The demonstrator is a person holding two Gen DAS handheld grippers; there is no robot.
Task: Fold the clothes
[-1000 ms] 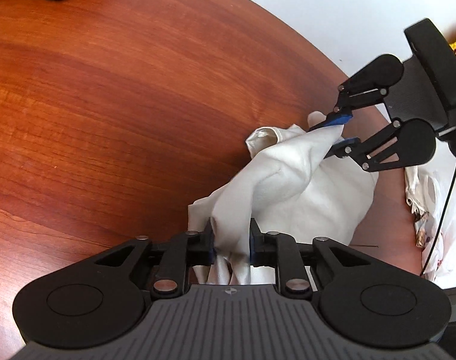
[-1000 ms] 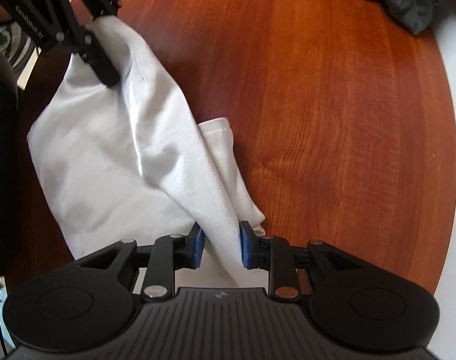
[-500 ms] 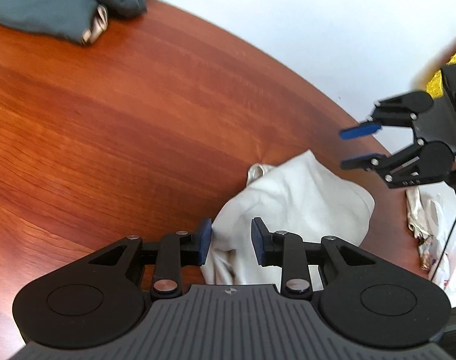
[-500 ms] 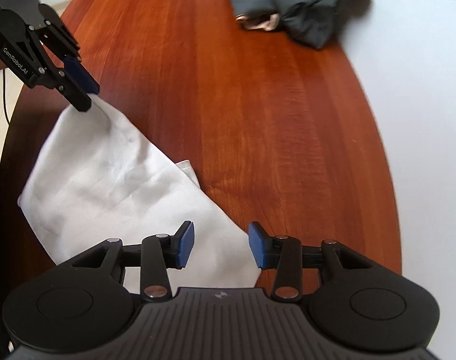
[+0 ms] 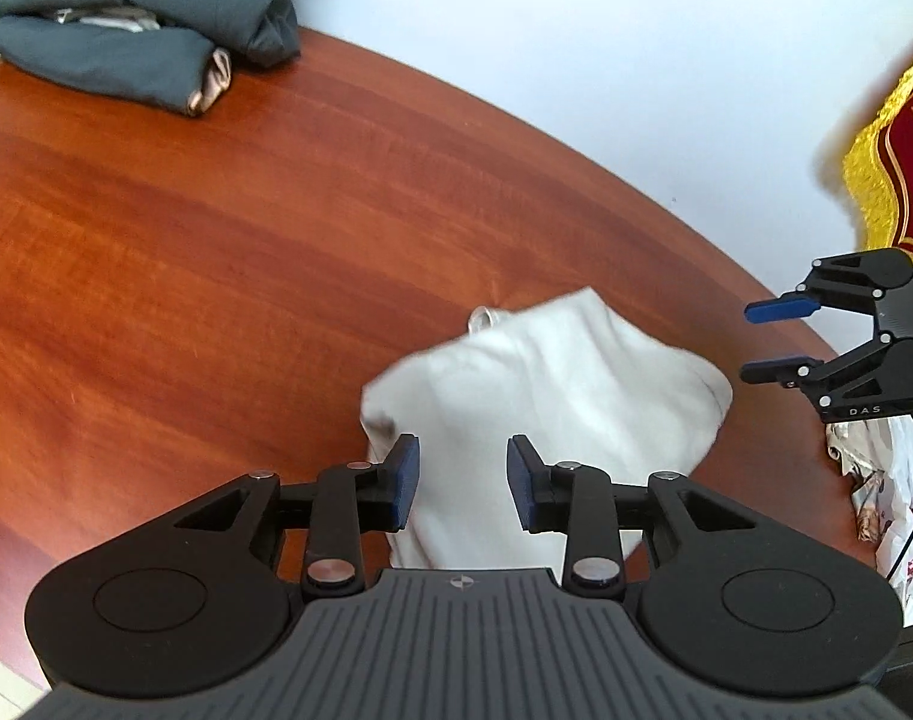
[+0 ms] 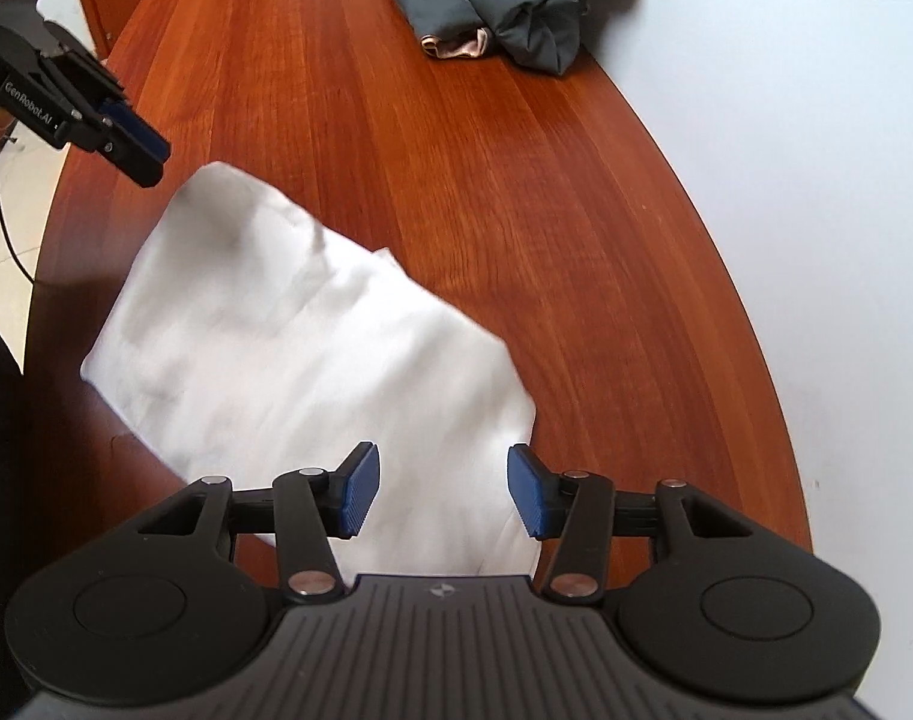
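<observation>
white garment (image 6: 312, 354) soft, creased, folded | wooden table (image 6: 516, 192) glossy, curved edge

A white cloth (image 5: 546, 396) lies crumpled near the table (image 5: 216, 252) edge. The left gripper (image 5: 462, 480) hovers over it, jaws apart (nothing between them). The right gripper (image 5: 777, 339) is spread, beside it. Dark clothes (image 5: 138, 30) sit at the far corner.

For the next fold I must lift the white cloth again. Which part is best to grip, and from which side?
Probably the near edge of the white cloth, at its right corner below the right gripper. It lies flat on the wooden table, so coming low from the near side seems best; both grippers are open, the left gripper included.
</observation>
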